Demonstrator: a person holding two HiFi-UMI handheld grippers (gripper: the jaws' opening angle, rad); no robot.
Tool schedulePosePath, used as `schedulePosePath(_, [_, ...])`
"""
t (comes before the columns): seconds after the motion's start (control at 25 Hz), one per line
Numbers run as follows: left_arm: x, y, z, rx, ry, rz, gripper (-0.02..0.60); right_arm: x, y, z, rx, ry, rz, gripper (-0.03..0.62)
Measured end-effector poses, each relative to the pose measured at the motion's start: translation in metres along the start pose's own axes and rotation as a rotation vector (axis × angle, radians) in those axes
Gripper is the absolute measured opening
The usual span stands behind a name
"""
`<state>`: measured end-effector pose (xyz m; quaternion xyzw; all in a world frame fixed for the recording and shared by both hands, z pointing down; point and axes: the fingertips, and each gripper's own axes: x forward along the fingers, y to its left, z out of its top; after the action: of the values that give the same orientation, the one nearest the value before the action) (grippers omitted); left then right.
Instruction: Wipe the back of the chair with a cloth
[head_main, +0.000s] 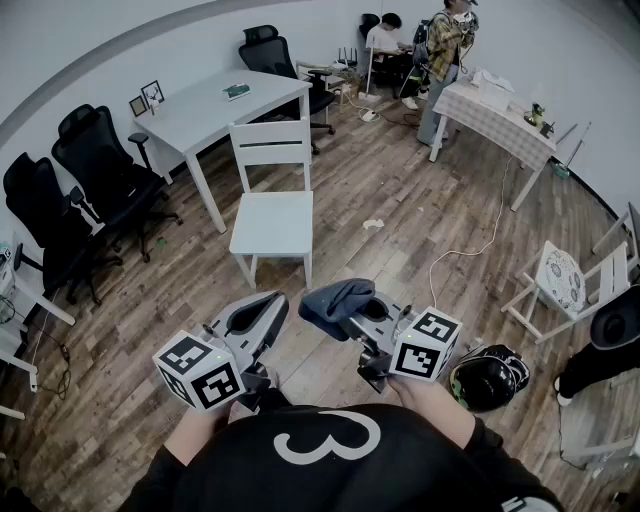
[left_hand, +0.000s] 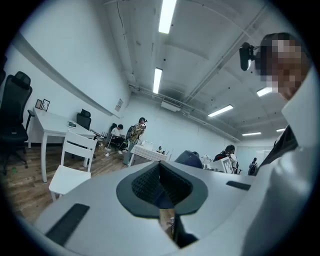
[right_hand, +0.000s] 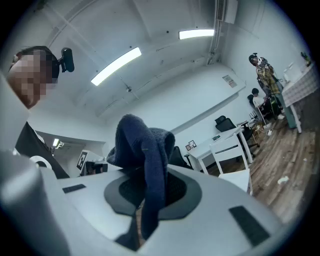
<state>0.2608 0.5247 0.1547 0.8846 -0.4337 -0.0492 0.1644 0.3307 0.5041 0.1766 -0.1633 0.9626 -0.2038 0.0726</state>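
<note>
The right gripper is clenched on a dark blue cloth near the person, the left gripper closed empty, the white chair standing farther off.

Open floor before white chair; white table close behind, office chairs left, cable right.
</note>
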Motion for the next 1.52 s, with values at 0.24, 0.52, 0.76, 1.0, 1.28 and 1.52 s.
schedulePosePath(0.24, [0.0,0.025,0.005,-0.023,-0.007,0.021,0.014,0.02,-0.009,-0.002,0.01,0.007,0.0,0.046])
schedulePosePath(0.52, [0.01,0.073,0.003,-0.061,0.009,0.02,0.014,0.056,-0.037,-0.008,0.044,0.018,-0.015,0.047])
schedulePosePath(0.76, [0.019,0.142,0.013,-0.1,0.031,0.038,0.014,0.111,-0.075,-0.01,0.093,0.029,-0.034,0.048])
schedulePosePath(1.0, [0.029,0.228,0.034,-0.123,0.052,0.046,0.014,0.19,-0.115,-0.011,0.131,0.047,-0.047,0.048])
schedulePosePath(1.28, [0.03,0.335,0.057,-0.158,0.076,0.065,0.014,0.281,-0.15,-0.014,0.148,0.058,-0.07,0.048])
schedulePosePath(1.52, [0.048,0.389,0.067,-0.172,0.086,0.053,0.014,0.316,-0.18,-0.009,0.155,0.057,-0.108,0.048])
